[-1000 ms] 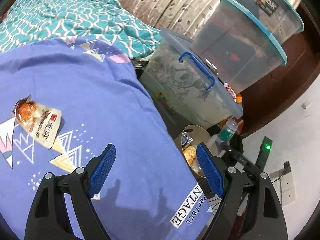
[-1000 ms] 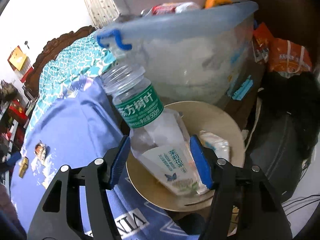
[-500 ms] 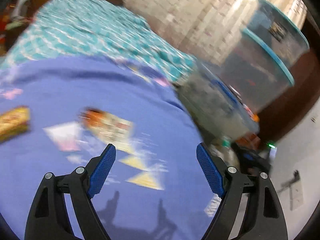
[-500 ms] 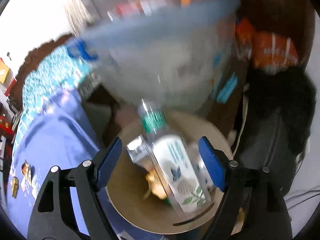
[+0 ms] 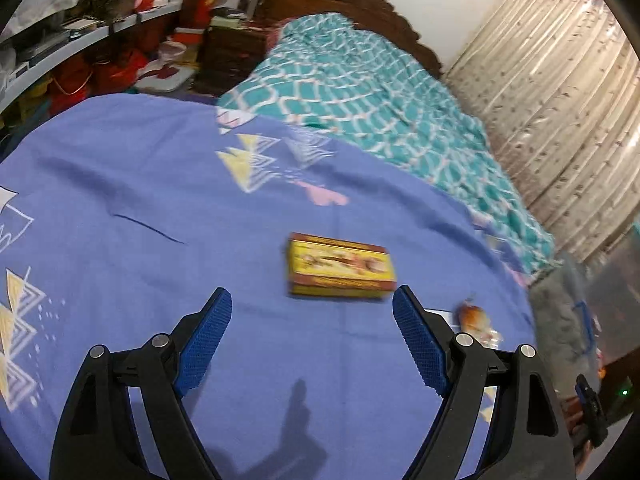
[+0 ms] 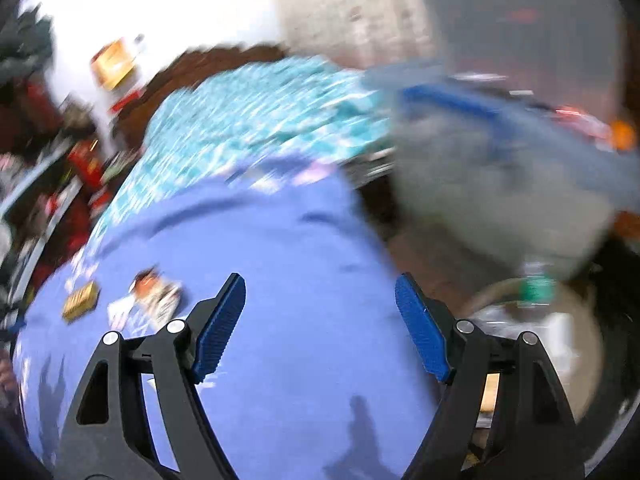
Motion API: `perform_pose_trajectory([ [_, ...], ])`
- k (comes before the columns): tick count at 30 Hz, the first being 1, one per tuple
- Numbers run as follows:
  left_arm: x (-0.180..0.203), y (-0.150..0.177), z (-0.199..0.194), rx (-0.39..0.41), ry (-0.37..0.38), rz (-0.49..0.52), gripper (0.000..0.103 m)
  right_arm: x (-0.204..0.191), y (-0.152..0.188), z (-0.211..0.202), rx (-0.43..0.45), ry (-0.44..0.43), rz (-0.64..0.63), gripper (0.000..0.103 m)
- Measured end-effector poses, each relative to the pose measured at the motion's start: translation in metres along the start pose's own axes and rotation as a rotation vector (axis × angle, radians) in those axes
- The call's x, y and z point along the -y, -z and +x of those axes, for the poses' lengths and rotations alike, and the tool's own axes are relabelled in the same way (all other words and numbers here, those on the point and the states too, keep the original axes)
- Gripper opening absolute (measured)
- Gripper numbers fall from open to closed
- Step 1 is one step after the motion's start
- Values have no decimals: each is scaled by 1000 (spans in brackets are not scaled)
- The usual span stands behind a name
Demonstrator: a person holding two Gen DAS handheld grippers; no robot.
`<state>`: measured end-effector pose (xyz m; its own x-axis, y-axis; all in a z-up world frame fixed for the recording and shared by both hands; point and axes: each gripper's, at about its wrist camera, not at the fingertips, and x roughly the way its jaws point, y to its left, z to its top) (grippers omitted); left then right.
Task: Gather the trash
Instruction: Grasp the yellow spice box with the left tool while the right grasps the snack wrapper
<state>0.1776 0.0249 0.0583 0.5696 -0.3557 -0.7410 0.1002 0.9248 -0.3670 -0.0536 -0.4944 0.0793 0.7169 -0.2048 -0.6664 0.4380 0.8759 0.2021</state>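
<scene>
A yellow and red box [image 5: 340, 268] lies flat on the purple bedsheet [image 5: 160, 208], just beyond my left gripper [image 5: 312, 312], which is open with nothing between its fingers. An orange snack wrapper [image 5: 474, 320] lies to the right of the box, partly behind the right finger. In the blurred right wrist view my right gripper [image 6: 320, 304] hangs open and empty over the sheet; the box [image 6: 80, 300] and the wrapper [image 6: 156, 292] lie far to its left. At the right edge, a round tan bin [image 6: 572, 320] holds a green-labelled bottle [image 6: 538, 284].
A teal patterned blanket [image 5: 368, 88] covers the far part of the bed, with a dark wooden headboard [image 5: 352, 4] behind. Cluttered shelves [image 5: 80, 40] stand at the left. A clear storage tub with a blue handle [image 6: 500, 168] stands beside the bed, curtains [image 5: 560, 100] behind it.
My left gripper swung left across the bed, from the bin area to the yellow box. My right gripper let go of the bottle into the bin, opened and swung left over the sheet.
</scene>
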Motion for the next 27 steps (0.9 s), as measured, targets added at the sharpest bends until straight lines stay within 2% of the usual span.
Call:
perform_pose_trajectory([
  [2, -2, -6, 13, -9, -27, 39, 79, -42, 5, 28, -56, -45, -85, 79],
  [4, 11, -12, 33, -30, -57, 175, 83, -86, 11, 57, -116, -83, -188, 83],
  [6, 33, -13, 53, -54, -66, 386, 87, -126, 18, 81, -156, -110, -293, 86],
  [8, 46, -8, 65, -54, -77, 549, 90, -157, 21, 97, -167, -121, -385, 90],
  [9, 58, -4, 72, -51, -69, 667, 95, -172, 23, 103, -169, -121, -434, 93],
  [12, 76, 3, 92, -58, -53, 831, 94, -198, 22, 130, -185, -97, -543, 96],
  [16, 85, 1, 127, -118, -47, 893, 94, -213, 19, 168, -255, -92, -606, 97],
  [19, 84, -4, 154, -152, -68, 894, 94, -213, 24, 191, -290, -55, -632, 97],
  [20, 81, -5, 163, -174, -70, 882, 94, -209, 22, 193, -281, -59, -599, 99],
  [22, 76, -7, 179, -218, -75, 856, 95, -200, 20, 197, -326, -92, -515, 98],
  [24, 68, -12, 181, -239, -37, 776, 95, -189, 20, 196, -349, -133, -431, 89],
  [25, 65, -12, 180, -242, -37, 754, 94, -189, 22, 192, -342, -128, -432, 85],
  [27, 66, -9, 176, -223, -43, 762, 89, -190, 28, 180, -335, -129, -431, 79],
])
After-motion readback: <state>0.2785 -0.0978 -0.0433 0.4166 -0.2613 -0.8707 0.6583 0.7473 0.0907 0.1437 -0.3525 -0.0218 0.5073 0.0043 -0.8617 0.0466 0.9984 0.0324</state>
